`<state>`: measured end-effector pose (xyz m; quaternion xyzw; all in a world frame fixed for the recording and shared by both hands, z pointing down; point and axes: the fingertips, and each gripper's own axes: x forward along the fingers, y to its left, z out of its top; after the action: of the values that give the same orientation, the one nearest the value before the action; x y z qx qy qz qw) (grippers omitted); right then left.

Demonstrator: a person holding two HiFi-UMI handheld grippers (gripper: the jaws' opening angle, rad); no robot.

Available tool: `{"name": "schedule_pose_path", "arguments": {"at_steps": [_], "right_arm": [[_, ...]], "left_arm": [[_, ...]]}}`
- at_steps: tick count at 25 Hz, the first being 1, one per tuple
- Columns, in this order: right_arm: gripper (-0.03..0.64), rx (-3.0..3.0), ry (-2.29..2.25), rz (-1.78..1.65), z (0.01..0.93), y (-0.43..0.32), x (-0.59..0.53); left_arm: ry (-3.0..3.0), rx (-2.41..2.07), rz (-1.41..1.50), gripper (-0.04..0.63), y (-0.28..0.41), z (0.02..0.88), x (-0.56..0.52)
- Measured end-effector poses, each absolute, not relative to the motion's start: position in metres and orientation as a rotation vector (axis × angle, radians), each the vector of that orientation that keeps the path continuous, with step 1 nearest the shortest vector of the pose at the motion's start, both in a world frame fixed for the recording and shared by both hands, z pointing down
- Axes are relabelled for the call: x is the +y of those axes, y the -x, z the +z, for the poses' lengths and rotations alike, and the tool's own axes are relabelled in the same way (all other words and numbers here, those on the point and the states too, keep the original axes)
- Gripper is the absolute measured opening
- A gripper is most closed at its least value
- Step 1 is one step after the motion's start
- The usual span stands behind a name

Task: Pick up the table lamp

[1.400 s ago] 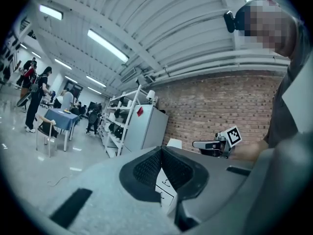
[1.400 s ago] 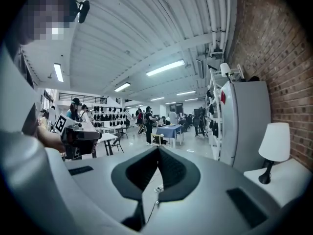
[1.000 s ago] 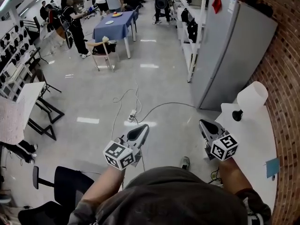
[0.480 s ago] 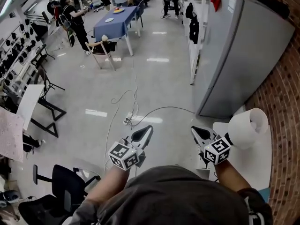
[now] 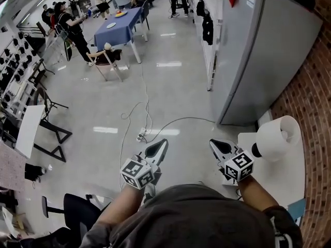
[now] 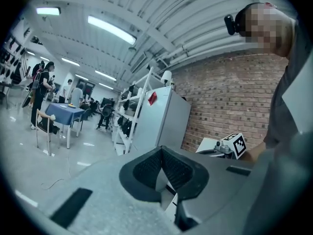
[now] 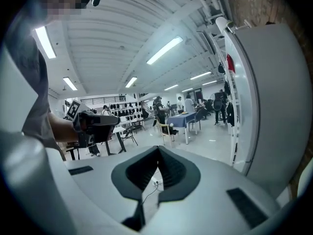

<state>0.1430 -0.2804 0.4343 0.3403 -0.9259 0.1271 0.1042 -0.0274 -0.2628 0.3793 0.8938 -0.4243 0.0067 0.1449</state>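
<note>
The table lamp (image 5: 276, 137), with a white shade and a black stem, stands on the near corner of a white table (image 5: 282, 182) at the right of the head view. My right gripper (image 5: 213, 142) hangs in the air just left of the lamp, apart from it, jaws shut with nothing between them. My left gripper (image 5: 163, 142) hangs further left over the floor, also shut and holding nothing. In the left gripper view the shut pads (image 6: 146, 168) point toward the white table (image 6: 208, 143) and the right gripper (image 6: 230, 146). The right gripper view shows shut pads (image 7: 142, 170) and no lamp.
A tall grey cabinet (image 5: 269, 50) stands behind the table, against a brick wall (image 5: 310, 97). Cables and a power strip (image 5: 142, 133) lie on the floor. A black office chair (image 5: 67, 211) is at lower left. People stand round a blue table (image 5: 116, 27) far back.
Both grippers have come nearer the white table, and the lamp now shows close to the right gripper's right side. Both grippers have stayed shut.
</note>
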Motion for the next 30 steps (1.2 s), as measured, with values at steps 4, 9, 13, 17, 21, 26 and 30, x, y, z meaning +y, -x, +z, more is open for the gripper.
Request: {"name": "schedule_pose_path", "arguments": {"at_steps": [4, 9, 13, 17, 21, 26, 30], "right_arm": [[-0.006, -2.693, -1.091, 0.36, 0.434, -0.097, -0.278], [-0.006, -2.64, -1.265, 0.282, 0.436, -0.042, -0.278], [-0.006, -2.623, -1.297, 0.27, 0.426, -0.015, -0.284], [-0.006, -2.629, -1.237, 0.255, 0.427, 0.0, -0.29], [-0.006, -2.646, -1.214, 0.236, 0.431, 0.006, -0.296], [-0.006, -2.66, -1.207, 0.232, 0.437, 0.008, -0.296], [0.028, -2.676, -1.247, 0.23, 0.44, -0.003, -0.301]], "left_arm": [[-2.608, -1.156, -0.011, -0.002, 0.084, 0.381, -0.26], [-2.663, -1.08, 0.023, -0.002, 0.16, 0.39, -0.261], [-2.67, -1.123, 0.032, -0.002, 0.202, 0.383, -0.271], [-2.617, -1.188, -0.05, -0.002, 0.214, 0.384, -0.273], [-2.591, -1.184, -0.058, -0.002, 0.211, 0.395, -0.273], [-2.576, -1.176, -0.056, -0.002, 0.208, 0.406, -0.277], [-2.595, -1.145, -0.033, -0.002, 0.196, 0.417, -0.286]]}}
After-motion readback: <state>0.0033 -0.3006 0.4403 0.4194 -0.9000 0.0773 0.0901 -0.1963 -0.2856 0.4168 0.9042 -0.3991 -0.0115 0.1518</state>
